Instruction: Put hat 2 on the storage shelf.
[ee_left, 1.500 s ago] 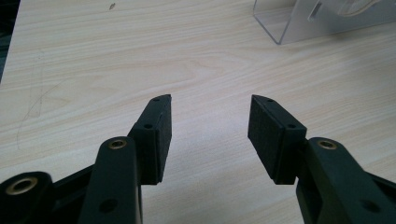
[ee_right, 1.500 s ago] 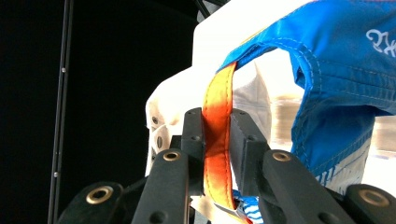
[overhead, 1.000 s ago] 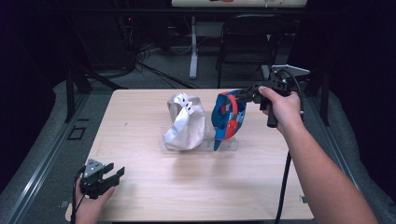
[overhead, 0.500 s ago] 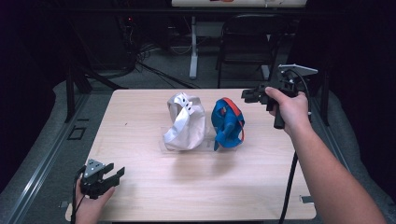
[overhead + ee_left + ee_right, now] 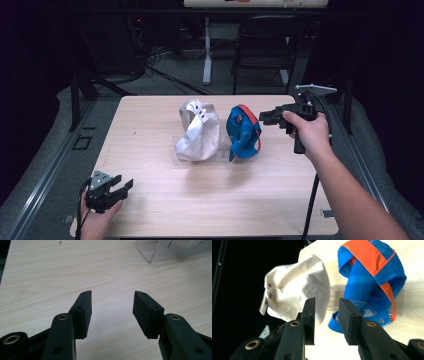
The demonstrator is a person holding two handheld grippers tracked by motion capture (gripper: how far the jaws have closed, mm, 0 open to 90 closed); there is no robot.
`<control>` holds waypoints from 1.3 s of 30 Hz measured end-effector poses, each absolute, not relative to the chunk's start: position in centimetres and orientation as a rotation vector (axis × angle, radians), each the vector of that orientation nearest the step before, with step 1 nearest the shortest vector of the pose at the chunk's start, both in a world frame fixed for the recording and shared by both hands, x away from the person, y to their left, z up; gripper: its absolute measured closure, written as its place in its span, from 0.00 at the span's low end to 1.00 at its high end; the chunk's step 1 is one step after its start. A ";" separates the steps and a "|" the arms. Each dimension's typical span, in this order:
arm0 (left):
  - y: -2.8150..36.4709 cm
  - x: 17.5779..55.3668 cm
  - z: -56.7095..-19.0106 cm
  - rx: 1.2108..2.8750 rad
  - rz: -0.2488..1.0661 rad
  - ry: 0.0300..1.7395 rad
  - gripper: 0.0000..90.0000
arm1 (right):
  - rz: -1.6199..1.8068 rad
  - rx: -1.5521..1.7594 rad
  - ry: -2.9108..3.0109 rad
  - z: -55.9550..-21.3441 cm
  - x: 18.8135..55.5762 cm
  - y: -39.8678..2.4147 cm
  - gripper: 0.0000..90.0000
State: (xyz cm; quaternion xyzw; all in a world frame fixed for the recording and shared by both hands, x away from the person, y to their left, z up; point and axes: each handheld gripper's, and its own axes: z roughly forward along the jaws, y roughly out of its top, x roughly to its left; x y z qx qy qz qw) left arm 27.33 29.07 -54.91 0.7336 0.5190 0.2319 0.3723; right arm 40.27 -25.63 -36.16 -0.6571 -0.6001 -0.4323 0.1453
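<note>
Room: dark around a pale wooden table (image 5: 150, 200), with a chair and cables on the floor beyond it.
Blue cap (image 5: 243, 132): it stands near the table's middle, blue with orange bands, propped on the clear stand (image 5: 160, 252) just right of the white cap (image 5: 197, 131). A second ago I had it between my right jaws; now it rests there alone.
Right gripper (image 5: 265, 117): I hold it just beside the blue cap, toward the table's right edge, apart from the fabric. Its jaws have just been opening and stand partly apart with nothing between them; in the right gripper view both caps lie beyond the pads (image 5: 348, 320).
What changed: the cap is released and my right hand has drawn back to the right and sunk a little.
What it means: I judge the placing of the blue cap done, with both caps side by side on the stand. The next step is probably to clear my hand away fully.
Left gripper (image 5: 111, 190): I hold it at the table's near left corner, well apart from the caps, jaws wide and empty over bare wood.
</note>
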 end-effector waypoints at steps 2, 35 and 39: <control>29.0 27.3 -54.9 1.881 0.594 1.330 0.55 | -1.249 -1.896 -1.757 -36.6 39.8 -25.7 0.74; 28.2 28.0 -55.5 1.896 0.585 1.282 0.53 | -1.365 -1.935 -2.074 -51.2 30.8 -24.9 0.47; 28.0 28.0 -55.6 1.903 0.582 1.275 0.52 | -1.382 -1.961 -2.124 -52.7 29.7 -24.7 0.46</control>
